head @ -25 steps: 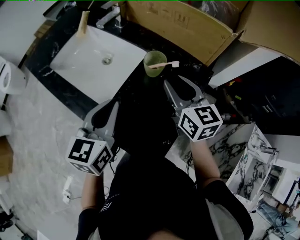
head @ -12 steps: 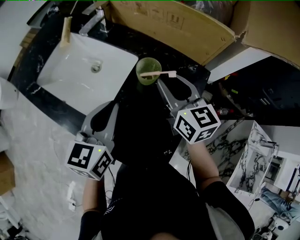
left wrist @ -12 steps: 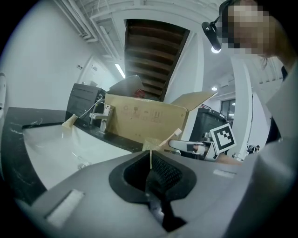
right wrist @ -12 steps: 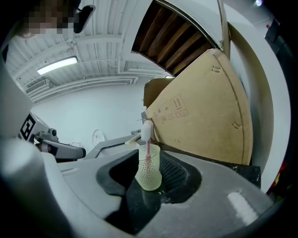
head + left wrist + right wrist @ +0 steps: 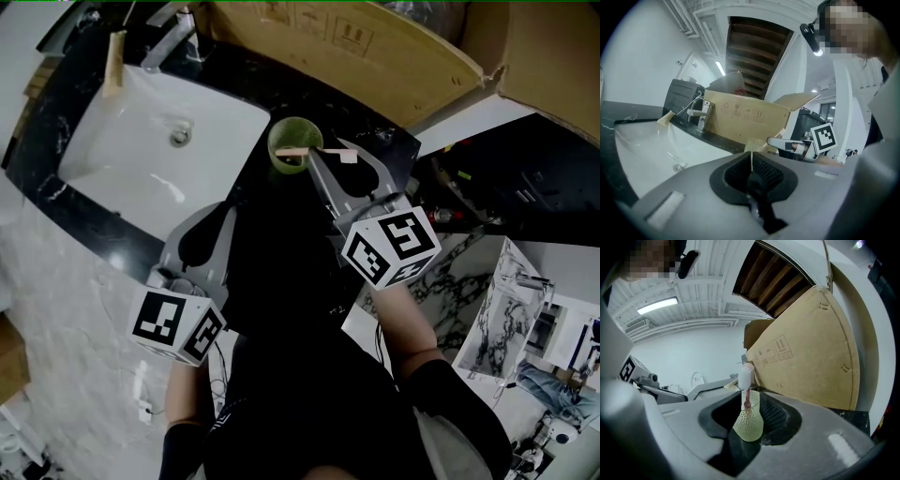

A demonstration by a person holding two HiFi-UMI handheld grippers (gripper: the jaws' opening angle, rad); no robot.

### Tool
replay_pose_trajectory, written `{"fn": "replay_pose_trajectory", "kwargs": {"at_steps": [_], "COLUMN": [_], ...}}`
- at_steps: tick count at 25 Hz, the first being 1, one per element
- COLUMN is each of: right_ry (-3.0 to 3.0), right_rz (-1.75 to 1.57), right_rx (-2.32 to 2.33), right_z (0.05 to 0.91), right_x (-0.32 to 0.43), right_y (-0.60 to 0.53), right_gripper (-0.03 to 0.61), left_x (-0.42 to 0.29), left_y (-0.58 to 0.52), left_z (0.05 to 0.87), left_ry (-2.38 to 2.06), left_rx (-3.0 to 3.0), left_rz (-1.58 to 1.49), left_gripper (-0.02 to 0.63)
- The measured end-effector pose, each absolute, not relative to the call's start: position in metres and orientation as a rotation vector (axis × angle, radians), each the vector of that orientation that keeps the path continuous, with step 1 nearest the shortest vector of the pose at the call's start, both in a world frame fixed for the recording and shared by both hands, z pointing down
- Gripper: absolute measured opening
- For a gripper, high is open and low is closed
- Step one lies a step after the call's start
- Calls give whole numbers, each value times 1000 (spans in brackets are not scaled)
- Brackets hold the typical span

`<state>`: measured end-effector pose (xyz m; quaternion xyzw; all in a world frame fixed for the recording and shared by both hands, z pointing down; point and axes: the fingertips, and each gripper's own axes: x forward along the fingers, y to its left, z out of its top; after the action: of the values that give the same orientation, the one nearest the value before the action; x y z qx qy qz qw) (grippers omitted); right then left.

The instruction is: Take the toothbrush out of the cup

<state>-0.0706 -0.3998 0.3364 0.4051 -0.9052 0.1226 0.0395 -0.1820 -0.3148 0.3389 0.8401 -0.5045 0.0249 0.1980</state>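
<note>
A green cup (image 5: 292, 142) stands on the black counter beside the sink. A pink toothbrush (image 5: 326, 152) leans out of it, white head to the right. My right gripper (image 5: 334, 156) reaches over the cup's right rim. Its jaws have just been closing, and they stand either side of the toothbrush without pressing on it. In the right gripper view the cup (image 5: 749, 422) and the upright toothbrush (image 5: 746, 380) sit in the gap of that gripper (image 5: 751, 399). My left gripper (image 5: 228, 208) hangs shut and empty left of the cup, its jaws (image 5: 751, 158) meeting in a seam.
A white sink basin (image 5: 159, 141) with a faucet (image 5: 173, 37) lies at the left. An open cardboard box (image 5: 375, 56) stands right behind the cup. A wooden-handled item (image 5: 114, 61) leans at the basin's far edge. Dark clutter fills the right side.
My right gripper has moved forward to the cup, and its jaws now flank the toothbrush and stand narrower. The left gripper has edged forward too.
</note>
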Motion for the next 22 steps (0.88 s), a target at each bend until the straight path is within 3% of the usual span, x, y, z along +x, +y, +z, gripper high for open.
{"fn": "replay_pose_trajectory", "kwargs": {"at_steps": [22], "right_ry": [-2711], "right_rz": [304], "right_rx": [1356], "right_z": [333], "right_x": [-72], "right_y": [-399], "right_gripper": [48], "left_x": [-187], "left_y": [-337], "left_z": [348], "left_ry": [-1267], "left_rx": [2384], "left_rz": [35], "left_gripper": [28]}}
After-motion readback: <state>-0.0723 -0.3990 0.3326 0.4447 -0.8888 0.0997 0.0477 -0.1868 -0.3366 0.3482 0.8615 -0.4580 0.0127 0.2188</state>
